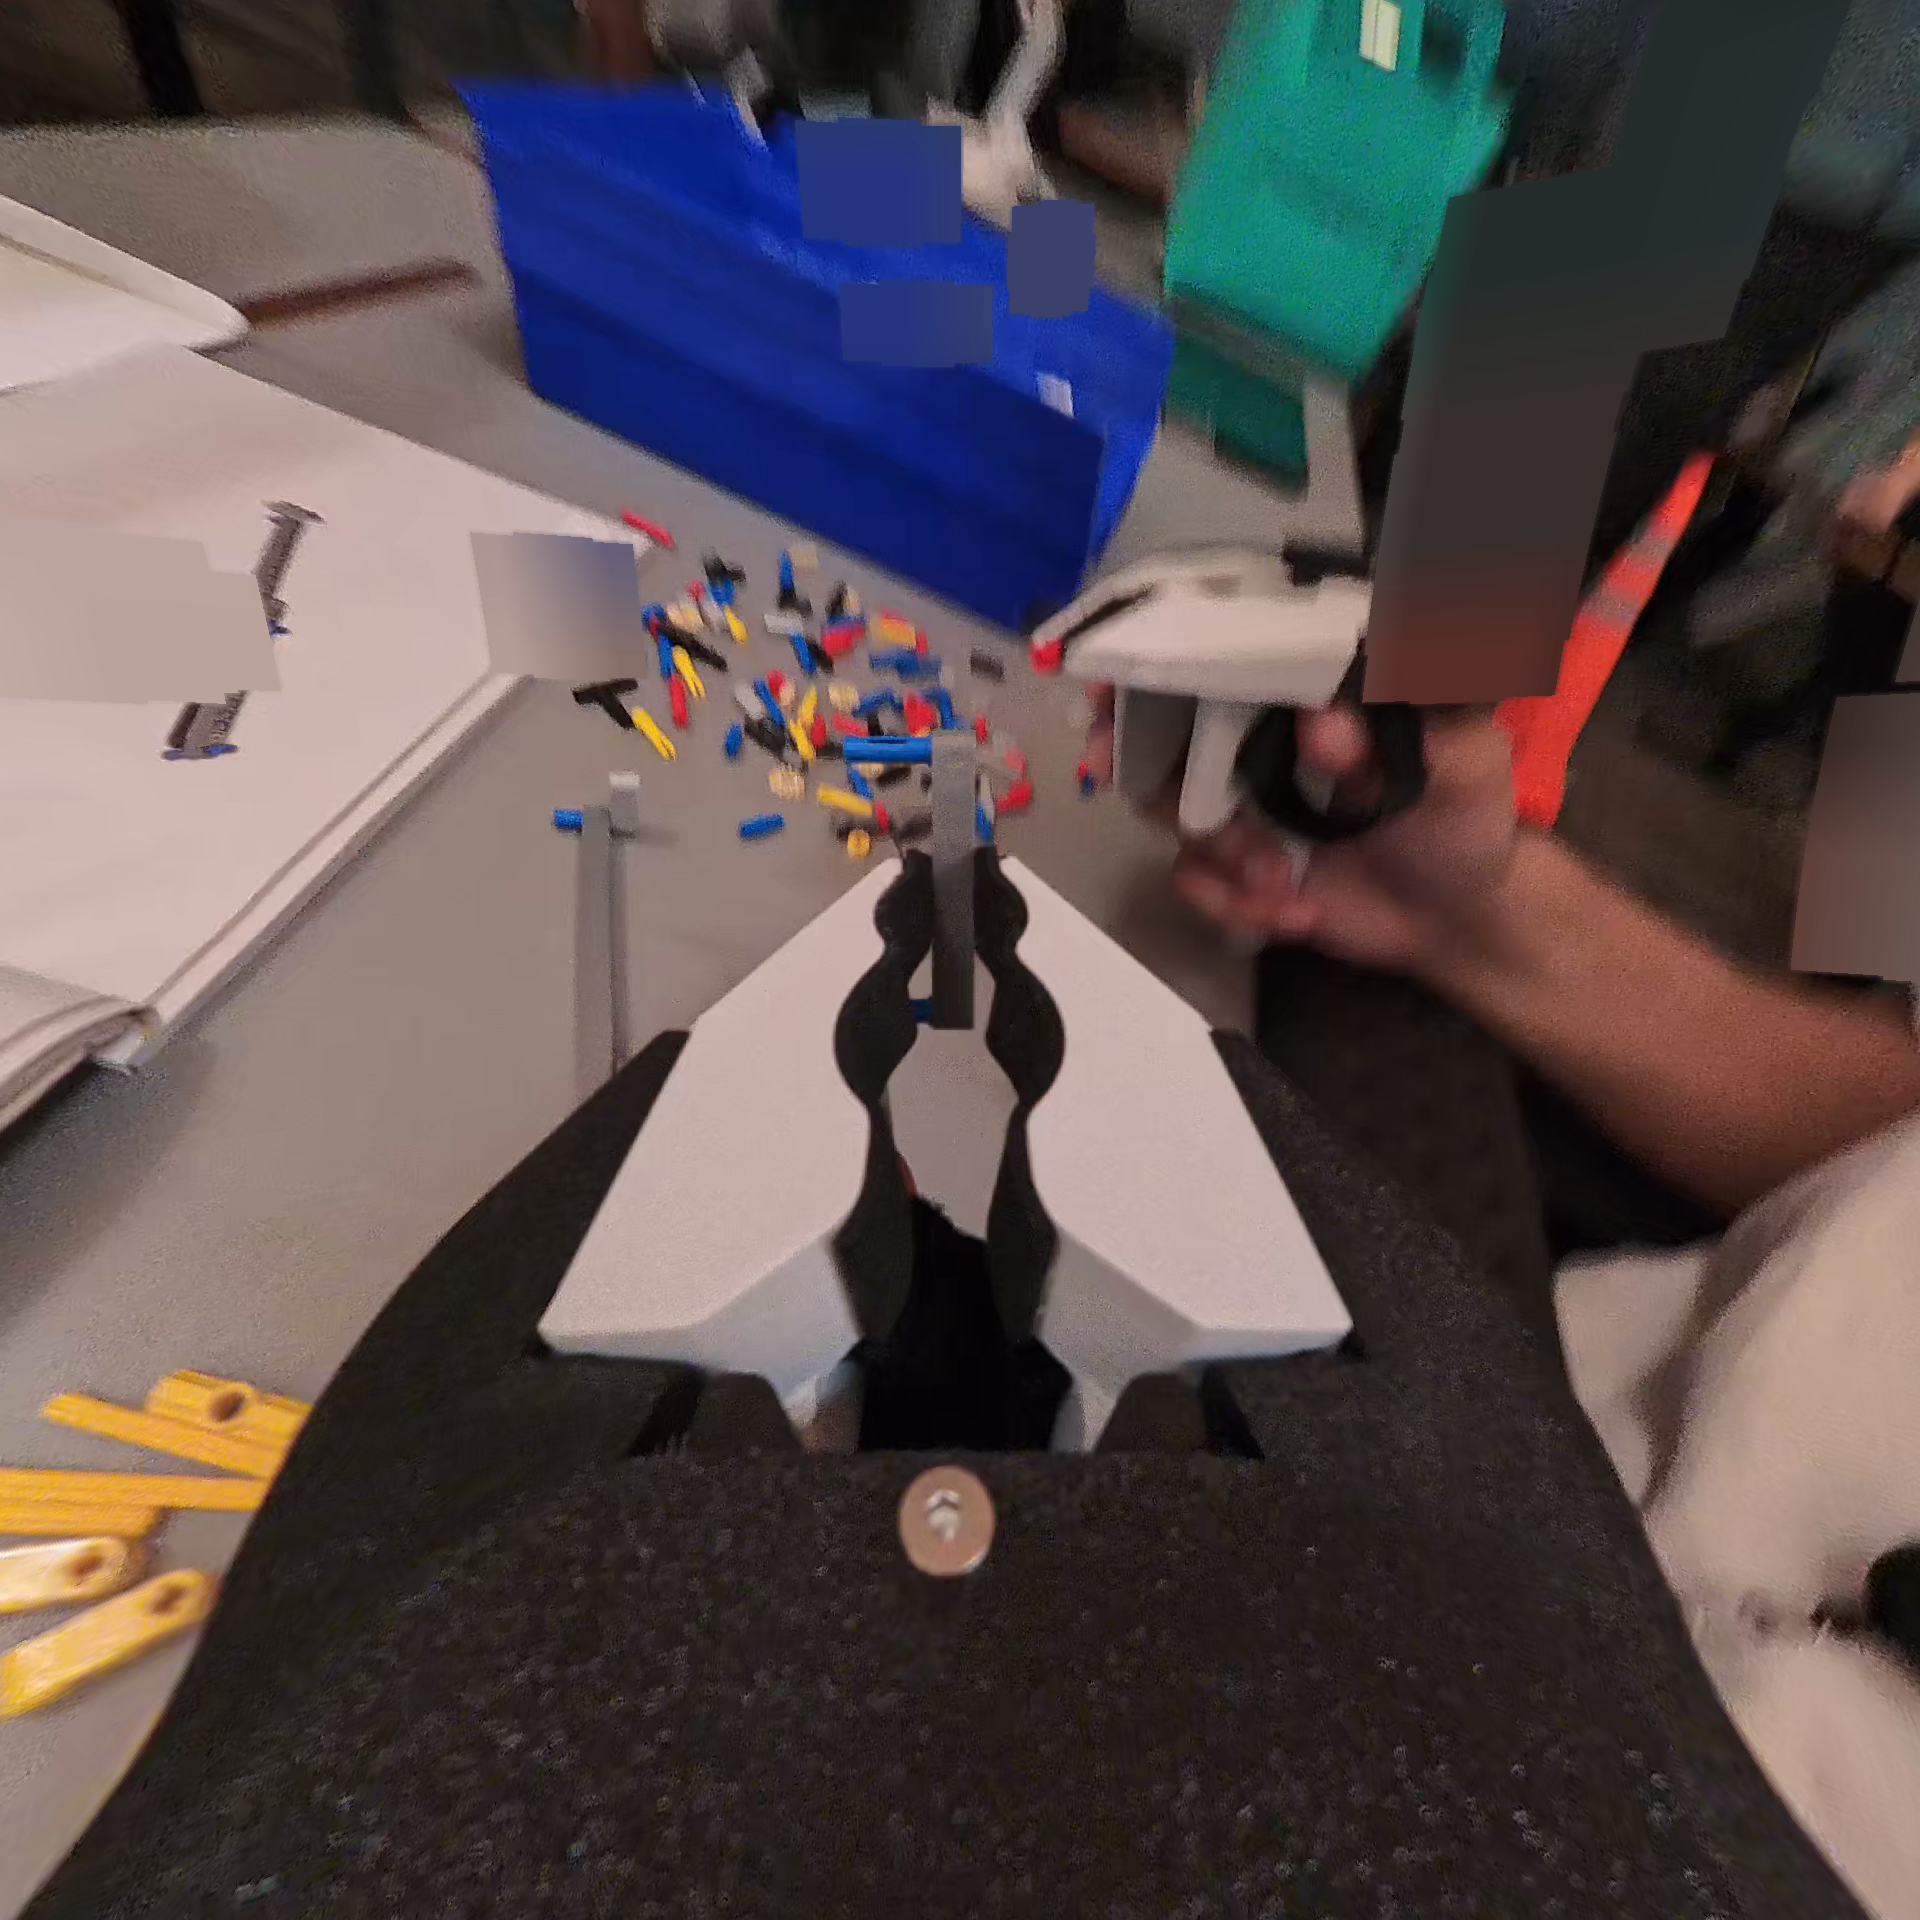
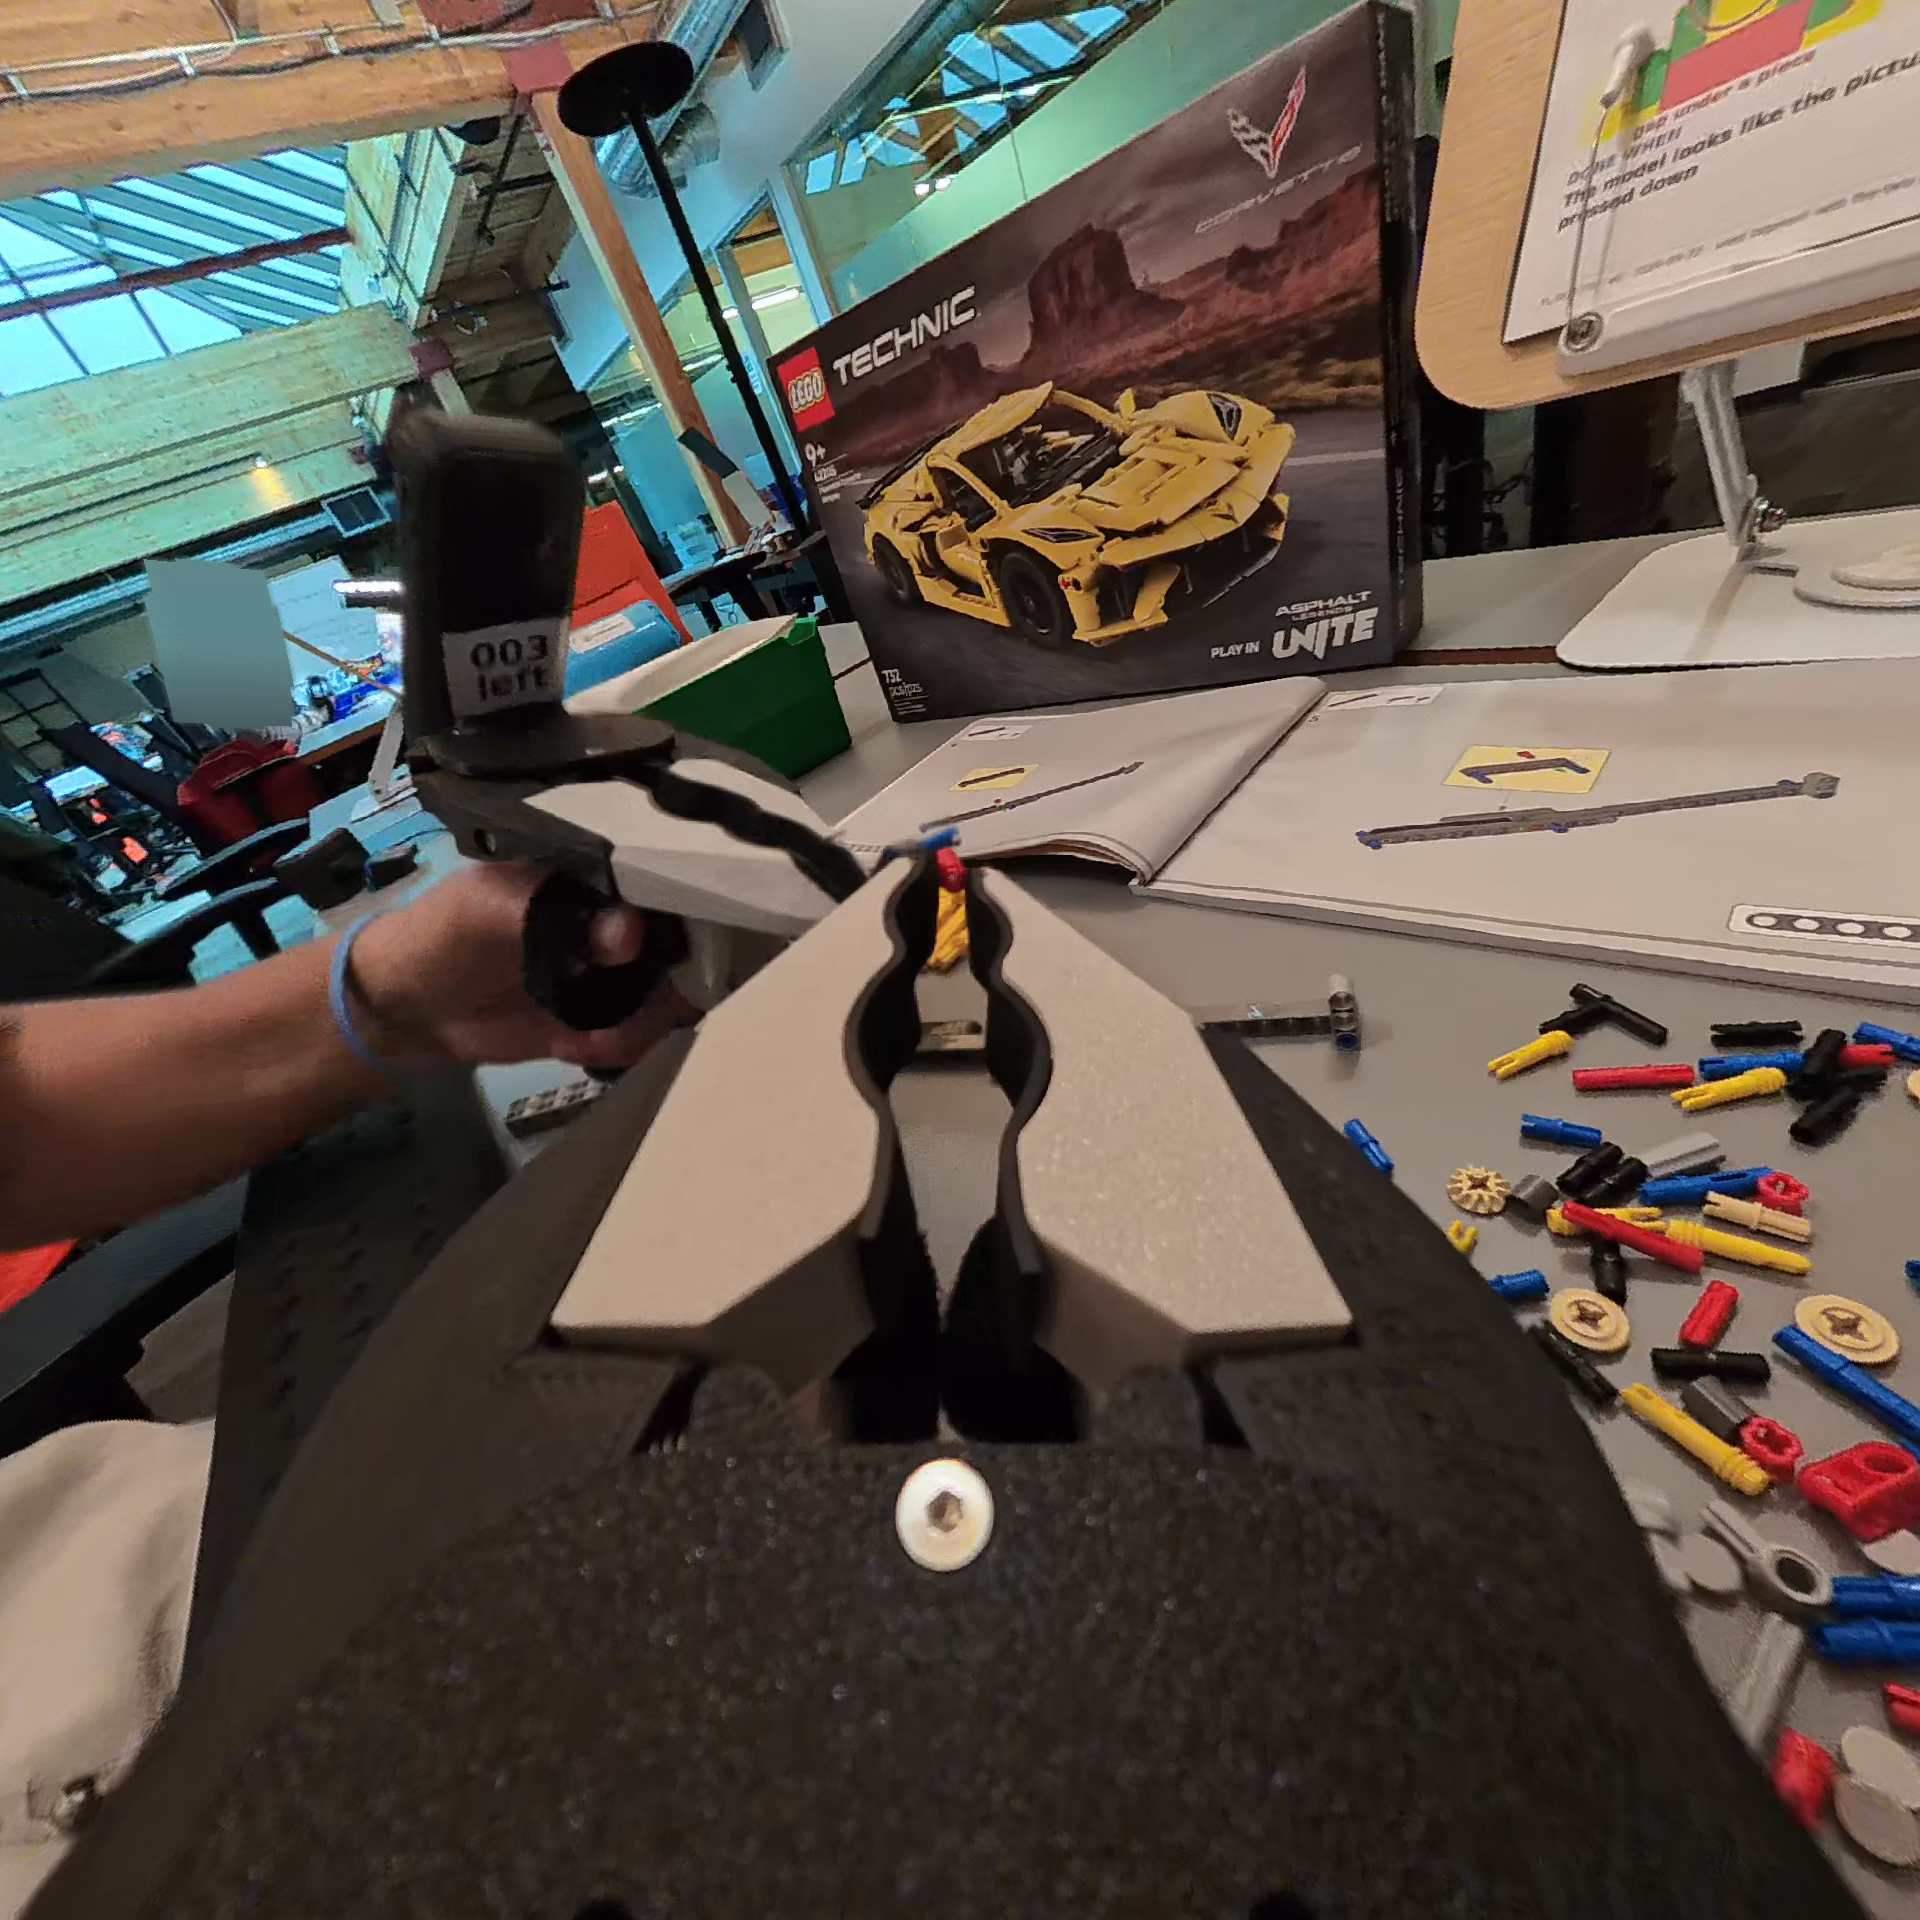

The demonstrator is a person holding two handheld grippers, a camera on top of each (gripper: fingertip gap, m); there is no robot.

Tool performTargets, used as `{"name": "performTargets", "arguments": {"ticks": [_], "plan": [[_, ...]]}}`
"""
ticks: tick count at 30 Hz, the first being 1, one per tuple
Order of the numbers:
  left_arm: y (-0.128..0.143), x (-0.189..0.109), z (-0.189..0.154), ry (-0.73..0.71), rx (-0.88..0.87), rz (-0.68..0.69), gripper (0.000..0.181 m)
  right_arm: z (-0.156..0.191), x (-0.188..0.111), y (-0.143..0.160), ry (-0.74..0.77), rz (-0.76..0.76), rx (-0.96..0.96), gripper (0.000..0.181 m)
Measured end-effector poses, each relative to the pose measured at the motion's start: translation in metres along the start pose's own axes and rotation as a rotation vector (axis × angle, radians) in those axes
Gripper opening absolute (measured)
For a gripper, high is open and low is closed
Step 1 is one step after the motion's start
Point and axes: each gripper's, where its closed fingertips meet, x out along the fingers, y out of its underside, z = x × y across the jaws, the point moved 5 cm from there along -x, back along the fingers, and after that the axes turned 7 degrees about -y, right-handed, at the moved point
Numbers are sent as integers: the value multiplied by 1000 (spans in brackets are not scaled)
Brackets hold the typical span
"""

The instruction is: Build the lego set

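Note:
My left gripper (image 1: 951, 868) is shut on a grey beam (image 1: 954, 831) that stands upright between its pads, with a blue pin (image 1: 878, 748) sticking out near the beam's top. My right gripper (image 2: 945, 883) is shut on a small red pin (image 2: 948, 868). It also shows in the left wrist view (image 1: 1044, 652), above and right of the beam, apart from it, with the red pin (image 1: 1047, 652) at its tip. In the right wrist view the left gripper (image 2: 873, 852) meets mine tip to tip, with a blue pin (image 2: 935, 834) just showing there.
A pile of small loose parts (image 1: 821, 707) (image 2: 1714, 1195) lies on the grey table. A second grey beam (image 1: 603, 914) (image 2: 1278, 1023) lies nearby. The open instruction booklet (image 1: 260, 623) (image 2: 1455, 831), a blue bin (image 1: 831, 364), yellow panels (image 1: 125, 1507), the set's box (image 2: 1122, 468) and a green bin (image 2: 758, 686) surround the area. About 5 cm separates my left fingertips from my right.

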Motion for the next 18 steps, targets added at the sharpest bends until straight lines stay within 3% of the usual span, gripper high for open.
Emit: {"name": "performTargets", "arguments": {"ticks": [3,5,9,13,18], "plan": [[-7,-5,4,-21,-172,-189,6,9,8,-1,33,-17,-10,4],[-6,-5,5,-28,-232,-226,6,17,16,1,62,-26,-19,4],[-6,-6,2,-108,-128,-258,6,25,32,11,193,24,-86,4],[-6,-5,-1,-177,-25,-257,6,24,37,14,231,60,-135,4],[-9,-11,-6,-85,-93,-295,6,21,33,12,201,22,-88,4]]}}
